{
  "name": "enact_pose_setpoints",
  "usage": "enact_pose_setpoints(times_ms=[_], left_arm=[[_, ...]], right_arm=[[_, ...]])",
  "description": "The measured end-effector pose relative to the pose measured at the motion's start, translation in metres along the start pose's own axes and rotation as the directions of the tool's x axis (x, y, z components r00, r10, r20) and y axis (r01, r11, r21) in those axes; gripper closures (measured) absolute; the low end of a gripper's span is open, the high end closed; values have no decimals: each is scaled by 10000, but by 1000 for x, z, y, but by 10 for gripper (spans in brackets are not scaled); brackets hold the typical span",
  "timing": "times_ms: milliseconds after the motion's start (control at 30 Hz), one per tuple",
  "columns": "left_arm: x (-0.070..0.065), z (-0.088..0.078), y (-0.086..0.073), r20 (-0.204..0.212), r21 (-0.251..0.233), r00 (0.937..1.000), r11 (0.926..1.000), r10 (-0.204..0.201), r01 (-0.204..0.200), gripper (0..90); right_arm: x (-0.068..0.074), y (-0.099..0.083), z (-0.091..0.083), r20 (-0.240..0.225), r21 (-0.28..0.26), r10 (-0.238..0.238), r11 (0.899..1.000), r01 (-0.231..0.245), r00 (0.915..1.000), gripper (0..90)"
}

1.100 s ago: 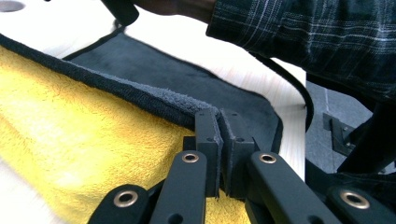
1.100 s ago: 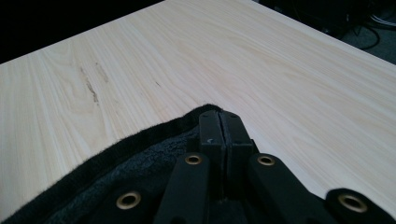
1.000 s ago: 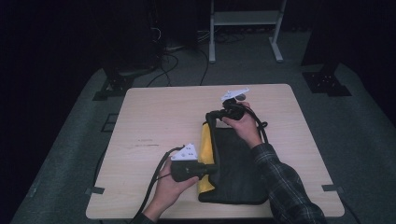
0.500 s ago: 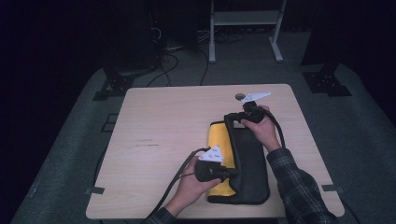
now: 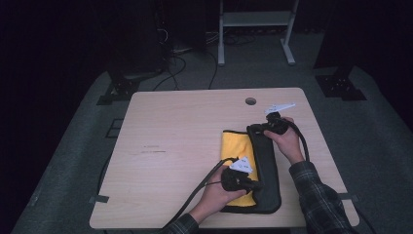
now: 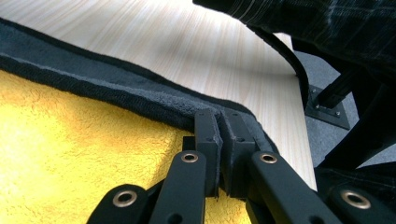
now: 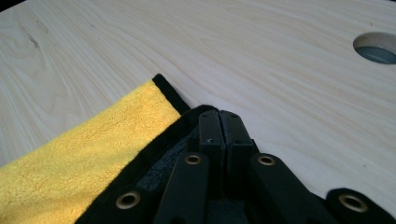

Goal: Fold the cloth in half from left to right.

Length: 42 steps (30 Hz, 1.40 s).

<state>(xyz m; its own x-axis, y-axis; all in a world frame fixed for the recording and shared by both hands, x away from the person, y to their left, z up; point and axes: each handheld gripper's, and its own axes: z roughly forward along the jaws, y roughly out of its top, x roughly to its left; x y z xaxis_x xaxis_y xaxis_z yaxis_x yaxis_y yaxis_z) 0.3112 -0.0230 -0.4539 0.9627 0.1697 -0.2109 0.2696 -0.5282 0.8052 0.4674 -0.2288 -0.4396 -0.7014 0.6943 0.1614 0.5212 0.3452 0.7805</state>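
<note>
A yellow cloth (image 5: 235, 146) with a dark grey reverse and black edging lies on the right half of the table (image 5: 175, 146) in the high view, right of centre and low in the frame. Its right part is folded over, so a dark flap (image 5: 265, 165) covers the yellow and runs from the middle of the frame down toward the table's near edge. The left gripper (image 5: 253, 185), low and centre in the high view, is clamped on the near end of that flap; in the left gripper view its jaws meet at lower centre, pinching the dark edge (image 6: 154, 100) with yellow pile spread across the left side. The right gripper (image 5: 253, 129), right of centre in the high view, is clamped on the flap's far corner; in the right gripper view its jaws press together at lower centre on the black-edged corner (image 7: 196, 114), yellow cloth at lower left, bare wood above. A round hole (image 5: 251, 101) in the table sits just above the cloth in the high view.
</note>
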Motion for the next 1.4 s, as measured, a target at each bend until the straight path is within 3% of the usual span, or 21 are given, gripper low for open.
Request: enact_pose_setpoints(times_ms=[333,467,600,900,1100,1400], left_arm=[[2,13,4,187,2,9998,10000,18,-18,848],[2,15,5,308,-18,9995,10000,71,-70,703],[4,6,5,52,-135,10000,9999,68,-67,574],[15,-25,-5,-714,-258,9973,9995,-184,166,496],[27,-47,-16,-1506,-333,9875,9985,-468,423,473],[43,-63,-33,-2436,-177,9653,9955,-942,926,452]], right_arm=[[-6,-6,-3,298,201,24,9998,-30,9996,873],[-8,-8,-6,591,116,-91,9999,84,9982,787],[-11,-9,-11,680,-140,-60,9999,69,9977,656],[-10,-11,-21,655,-617,166,9980,-125,9977,552],[-9,-19,-27,581,-555,340,9980,-308,9977,522],[-12,-44,-27,818,-248,841,9963,-823,9931,499]])
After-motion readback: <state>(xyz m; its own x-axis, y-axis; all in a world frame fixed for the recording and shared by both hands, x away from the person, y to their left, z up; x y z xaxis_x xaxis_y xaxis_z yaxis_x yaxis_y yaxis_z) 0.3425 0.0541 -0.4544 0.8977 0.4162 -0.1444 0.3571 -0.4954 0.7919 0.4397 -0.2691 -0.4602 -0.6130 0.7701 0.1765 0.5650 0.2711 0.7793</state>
